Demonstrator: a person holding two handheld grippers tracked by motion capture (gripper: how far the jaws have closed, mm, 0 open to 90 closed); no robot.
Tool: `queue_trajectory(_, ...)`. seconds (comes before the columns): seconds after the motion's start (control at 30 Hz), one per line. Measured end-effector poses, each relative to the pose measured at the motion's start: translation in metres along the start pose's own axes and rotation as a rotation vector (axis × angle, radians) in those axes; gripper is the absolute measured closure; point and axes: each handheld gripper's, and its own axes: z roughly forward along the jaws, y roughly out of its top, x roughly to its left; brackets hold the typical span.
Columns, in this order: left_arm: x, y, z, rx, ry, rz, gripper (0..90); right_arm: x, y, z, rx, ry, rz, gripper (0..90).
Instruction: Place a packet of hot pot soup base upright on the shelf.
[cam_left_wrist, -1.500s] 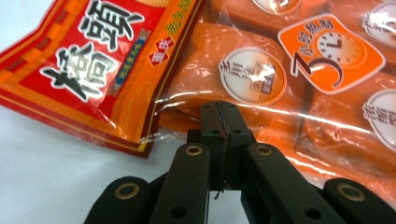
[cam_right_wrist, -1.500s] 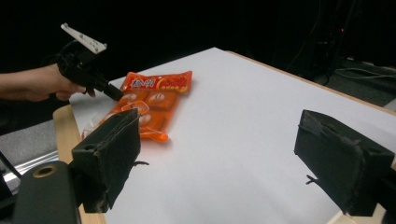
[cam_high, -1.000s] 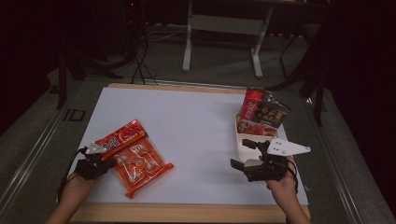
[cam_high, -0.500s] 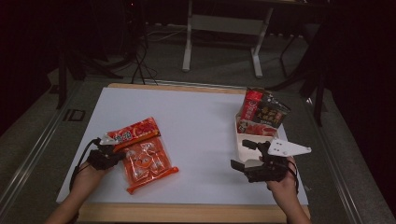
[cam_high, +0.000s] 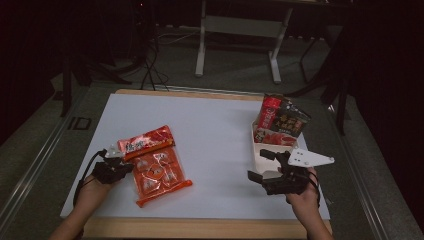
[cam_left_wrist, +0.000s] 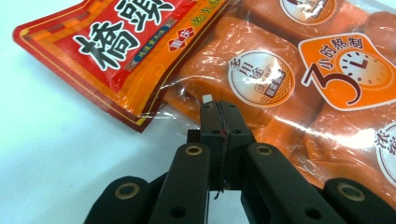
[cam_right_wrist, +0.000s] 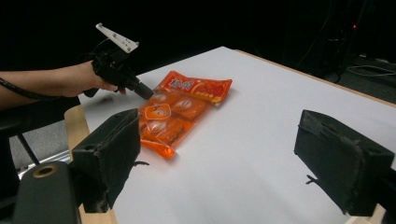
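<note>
A red snack packet lies on the white table, overlapping the top of a clear bag of orange pieces. My left gripper is shut, with its tips against the bag's left edge. In the left gripper view the closed jaws rest over the bag, just below the red packet. Whether any film is pinched between them I cannot tell. My right gripper stands open at the front right with nothing between its jaws. Its view looks across at the bag, the red packet and the left gripper.
A white tray sits at the right, just beyond my right gripper, with a red packet and a dark packet standing in it. A wooden strip edges the table front. Stand legs and cables lie on the floor beyond.
My left gripper has moved right, up against the two packets, and both packets have shifted a little to the right with it. The right gripper has stayed still.
</note>
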Motion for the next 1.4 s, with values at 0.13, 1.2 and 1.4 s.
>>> queue_trajectory(0.13,-0.002,0.004,0.003,0.012,-0.011,0.004,89.9,0.002,0.001,0.000,0.007,-0.003,-0.009,14.3)
queue_trajectory(1.2,-0.054,0.066,0.053,0.017,-0.105,0.138,89.9,-0.001,-0.008,-0.001,0.028,-0.014,-0.007,14.3)
queue_trajectory(1.4,-0.063,0.071,0.058,0.016,-0.120,0.161,89.9,-0.002,-0.010,0.000,0.027,-0.011,0.001,14.3)
